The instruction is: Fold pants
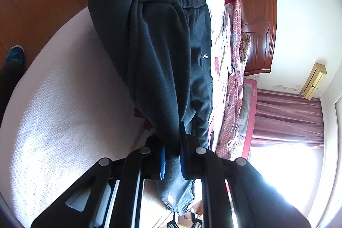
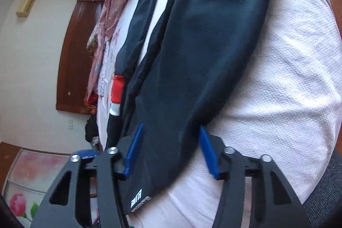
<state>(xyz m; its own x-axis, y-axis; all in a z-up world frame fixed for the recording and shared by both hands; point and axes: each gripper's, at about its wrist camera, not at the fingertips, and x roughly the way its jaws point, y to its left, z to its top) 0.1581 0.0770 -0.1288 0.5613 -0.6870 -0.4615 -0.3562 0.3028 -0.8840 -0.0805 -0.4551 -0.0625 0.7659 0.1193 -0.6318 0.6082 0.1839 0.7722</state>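
Dark navy fleece-lined pants [image 1: 162,52] lie on a white bed, folded over so the fleece inside shows, with the elastic waistband at the far end. My left gripper [image 1: 172,155] is shut on a bunched edge of the pants between its blue pads. In the right wrist view the pants [image 2: 203,52] stretch away from me. My right gripper [image 2: 171,153] has its blue pads wide apart on either side of the pants' near end, and the cloth lies between them unpinched.
The white textured bedspread [image 1: 64,112] covers the bed. Pink patterned clothes [image 1: 233,82] are piled along the bed's far side by the brown wooden headboard [image 1: 256,20]. A dark garment with a red and white stripe [image 2: 116,91] lies beside the pants. Wooden floor lies beyond the bed.
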